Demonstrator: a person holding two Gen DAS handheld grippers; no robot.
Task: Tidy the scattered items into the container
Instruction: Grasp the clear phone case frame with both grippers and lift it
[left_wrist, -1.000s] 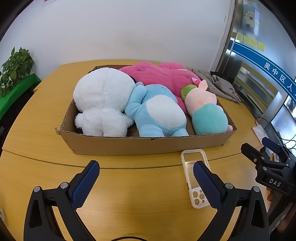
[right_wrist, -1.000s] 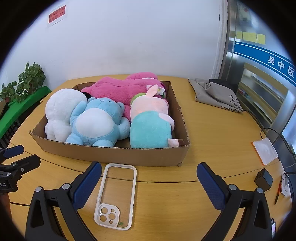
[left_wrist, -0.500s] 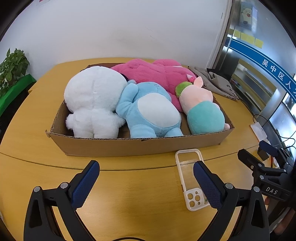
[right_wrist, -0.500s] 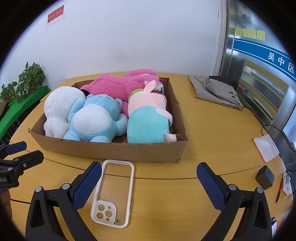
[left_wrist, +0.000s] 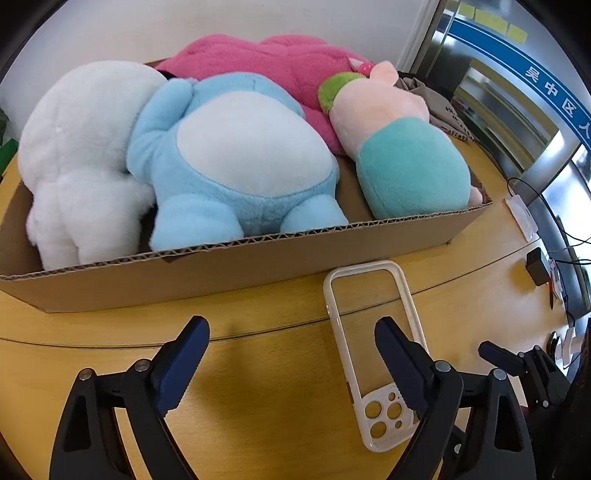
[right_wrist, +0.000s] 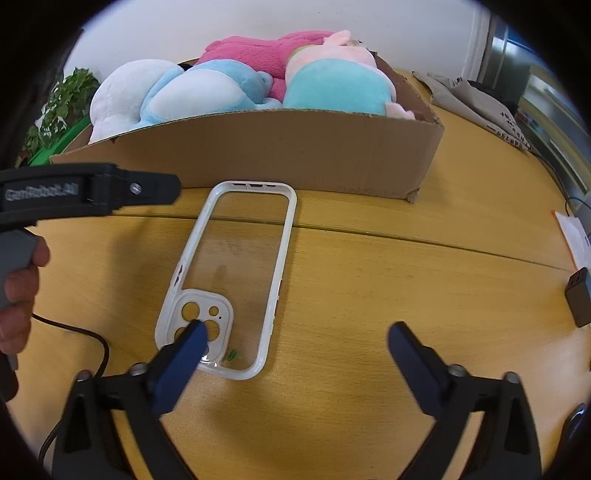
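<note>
- The right gripper (right_wrist: 295, 343) is wide apart but its jaws are closing. Nothing is pinched yet. Its left finger tip sits over the camera-hole corner of the phone case (right_wrist: 236, 273); the other finger is way off to the side, over bare table (right_wrist: 369, 280).
- The left gripper (left_wrist: 291, 343) is also apart w/ jaws closing, holding nothing. Its right finger is over the case's long side; its left finger is over bare wood.
- The phone case (left_wrist: 373, 343) lies flat on the table, right in front of the cardboard box (right_wrist: 295, 158), top end almost touching the box wall.
- Its long way runs from the grippers toward the box, camera holes at the near end.
- Key bit: the case is left of the right gripper's middle & right of the left gripper's middle, so it sits between the two.
- Both look about as near. I think the right one needs a small scoot left so the thin sides go between its fingers.
- The box is already full of plush toys (left_wrist: 236, 155), so the case prob goes on top.
</note>
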